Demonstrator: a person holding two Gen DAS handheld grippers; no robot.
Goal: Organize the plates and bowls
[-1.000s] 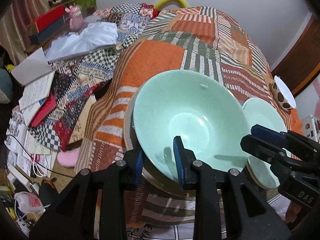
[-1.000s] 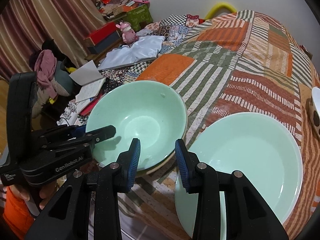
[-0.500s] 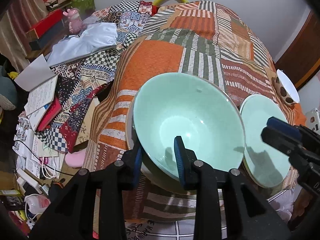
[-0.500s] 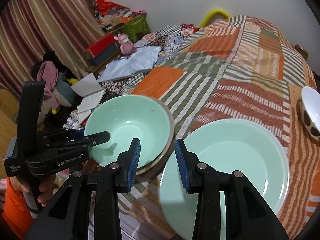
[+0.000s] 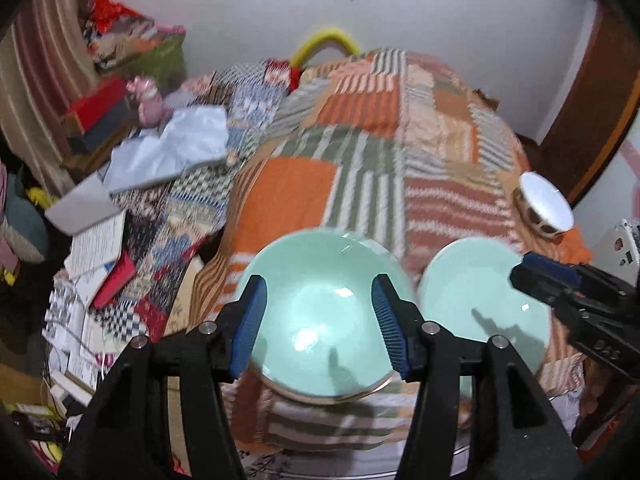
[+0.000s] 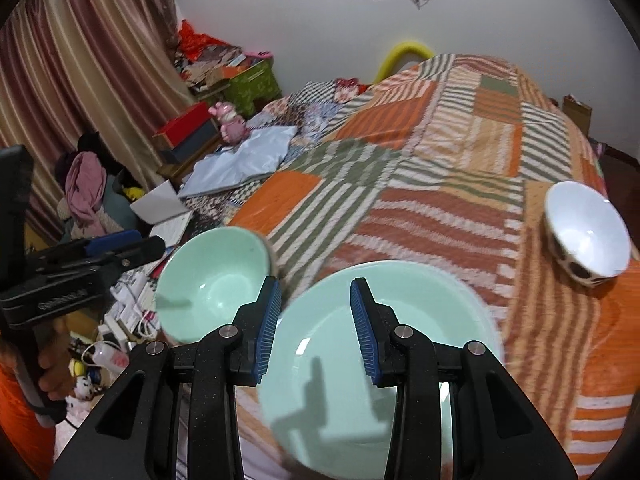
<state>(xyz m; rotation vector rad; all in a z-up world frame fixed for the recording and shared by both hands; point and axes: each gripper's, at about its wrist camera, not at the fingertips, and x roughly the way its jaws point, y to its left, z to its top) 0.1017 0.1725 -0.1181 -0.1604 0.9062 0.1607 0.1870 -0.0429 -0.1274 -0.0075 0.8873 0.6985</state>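
Left wrist view: the left gripper (image 5: 318, 322) hangs above the green bowl (image 5: 320, 316) with its blue pads (image 5: 250, 320) apart. Its jaws have just been opening, and nothing sits between them; the bowl lies lower down, free of the pads. This bowl rests on the patchwork bedspread (image 5: 360, 184) near the bed's near edge, seemingly nested on another dish whose pale rim shows beneath it. Just beside it, toward the near right corner, lies the green plate (image 5: 480, 304). Further back along the right edge stands a white bowl (image 5: 544, 208) with dark spots on its outside, well apart from the plate. The right gripper (image 5: 548, 276) reaches in over the plate from the right.

Right wrist view: the right gripper (image 6: 314, 322) has its pads a narrow gap apart, empty, hovering over the green plate (image 6: 420, 320). The green bowl (image 6: 214, 280) sits beside the plate at the left, the white bowl (image 6: 588, 232) at the right edge. The left gripper (image 6: 144, 246) shows at the left, held by a hand (image 6: 54, 364).
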